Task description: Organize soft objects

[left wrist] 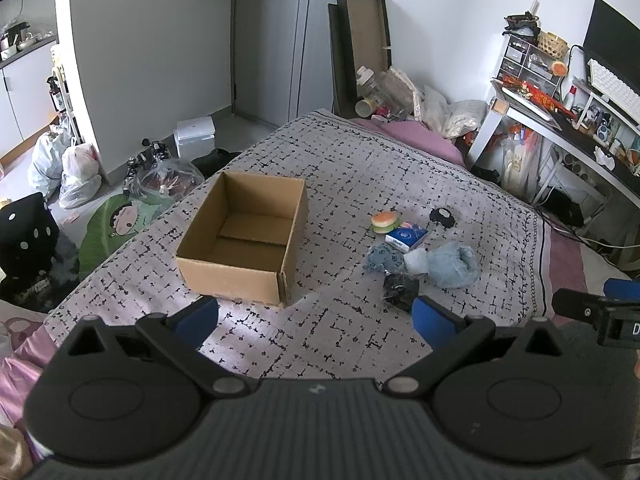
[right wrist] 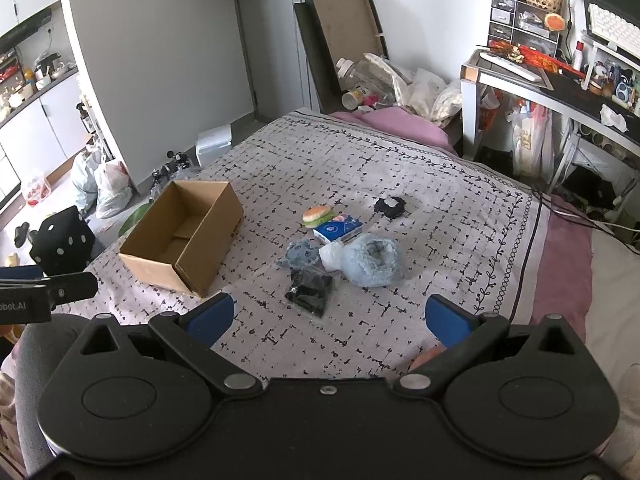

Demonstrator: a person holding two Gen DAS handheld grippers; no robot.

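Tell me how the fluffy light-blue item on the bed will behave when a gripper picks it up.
The fluffy light-blue item looks like plush with a hollow centre, so it will probably squash between the fingers and sag rather than hold its shape. It seems light for its bulk. Its fuzzy surface should grip well, and on the soft bedspread it is unlikely to roll.

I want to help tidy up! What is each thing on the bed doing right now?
Cardboard box: open on top, nothing inside.
Left gripper: open, holding nothing.
Right gripper: open, holding nothing.
Burger toy: on the bedspread, outside the box.
Tissue pack: flat beside the burger.
Blue fluffy thing: on the bed, hollow facing up.
Black bundle: nearest the grippers.
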